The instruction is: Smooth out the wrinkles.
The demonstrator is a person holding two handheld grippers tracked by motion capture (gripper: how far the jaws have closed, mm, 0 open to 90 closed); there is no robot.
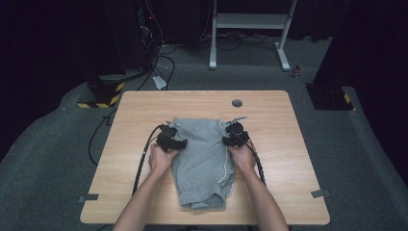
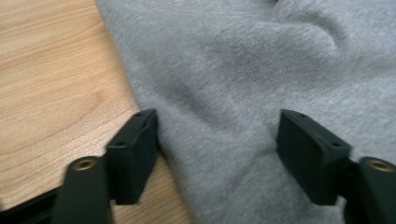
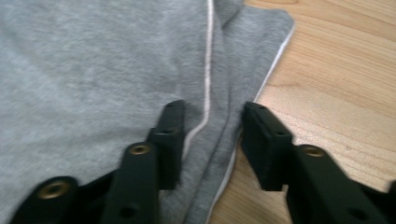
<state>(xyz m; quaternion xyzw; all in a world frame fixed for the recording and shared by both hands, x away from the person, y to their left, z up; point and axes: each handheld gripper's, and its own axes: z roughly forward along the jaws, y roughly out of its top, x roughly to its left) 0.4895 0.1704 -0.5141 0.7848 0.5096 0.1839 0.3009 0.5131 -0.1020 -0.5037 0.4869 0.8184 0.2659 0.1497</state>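
We see the grey garment [image 1: 202, 161] mid-tabletop [image 1: 269, 103]; left gripper [image 2: 217, 140] straddles its left edge, wide; right gripper [image 3: 212, 135] straddles its piped right edge, narrower, unclamped.

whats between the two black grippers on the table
The folded grey fabric garment with white piping spans the whole stretch between the left gripper and the right gripper, on the light wooden table; the high view shows this.

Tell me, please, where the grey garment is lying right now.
In the high view, the grey garment lies mid-table, toward the near edge, between the left gripper and right gripper.
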